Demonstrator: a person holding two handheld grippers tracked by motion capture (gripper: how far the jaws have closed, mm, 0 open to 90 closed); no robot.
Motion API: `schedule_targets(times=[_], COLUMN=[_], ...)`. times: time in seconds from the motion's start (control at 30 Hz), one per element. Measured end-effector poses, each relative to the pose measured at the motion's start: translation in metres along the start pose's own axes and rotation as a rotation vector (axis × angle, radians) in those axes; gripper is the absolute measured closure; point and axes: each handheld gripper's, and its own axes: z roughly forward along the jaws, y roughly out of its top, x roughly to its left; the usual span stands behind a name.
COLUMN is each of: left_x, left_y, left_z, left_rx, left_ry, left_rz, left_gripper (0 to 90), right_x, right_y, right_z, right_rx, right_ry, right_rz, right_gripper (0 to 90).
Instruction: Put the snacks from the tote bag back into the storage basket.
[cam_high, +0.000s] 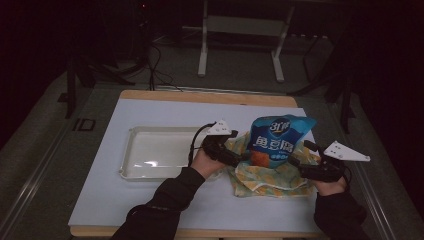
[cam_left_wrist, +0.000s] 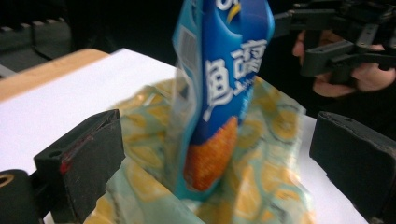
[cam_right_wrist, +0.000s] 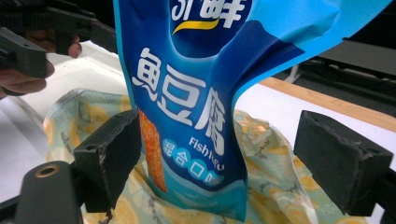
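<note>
A blue snack pouch (cam_high: 277, 137) with white lettering stands upright inside a crumpled lemon-print bag (cam_high: 265, 177) on the white mat. My left gripper (cam_high: 234, 150) is at the pouch's left side, its jaws open around the pouch (cam_left_wrist: 224, 93) and the lemon-print bag (cam_left_wrist: 261, 177). My right gripper (cam_high: 301, 157) is at the pouch's right side, also open. In the right gripper view the pouch (cam_right_wrist: 196, 107) rises between the jaws of my right gripper (cam_right_wrist: 226, 142), close to the left one, with the lemon-print bag (cam_right_wrist: 271, 186) beneath. My left gripper (cam_left_wrist: 219, 140) holds nothing.
A shallow white tray (cam_high: 131, 155) lies on the mat to the left of the left hand. The white mat (cam_high: 125, 200) covers a wooden table (cam_high: 200, 96). Metal stand legs (cam_high: 202, 55) stand on the floor beyond the table's far edge.
</note>
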Motion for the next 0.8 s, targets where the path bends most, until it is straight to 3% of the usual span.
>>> schedule_targets(times=[0.17,0.4,0.5,0.8], left_x=[0.003,0.005,0.006,0.004], left_y=[0.002,0.007,0.01,0.019], left_z=[0.009,0.02,0.025,0.039], left_rx=[0.0,0.002,0.002,0.03], left_ry=[0.004,0.037,0.044,0.042], left_rz=[0.001,0.002,0.004,0.001], left_gripper=[7.9,24.5,34.2,43.8], right_x=[-0.003,-0.004,-0.003,-0.003], right_y=[0.0,0.002,0.004,0.007], right_z=[0.011,0.022,0.027,0.033], right_rx=[0.022,0.027,0.023,0.038], right_ry=[0.005,-0.005,-0.009,-0.016], right_rz=[0.009,0.001,-0.003,-0.025], right_gripper=[16.7,25.0,33.2,51.2])
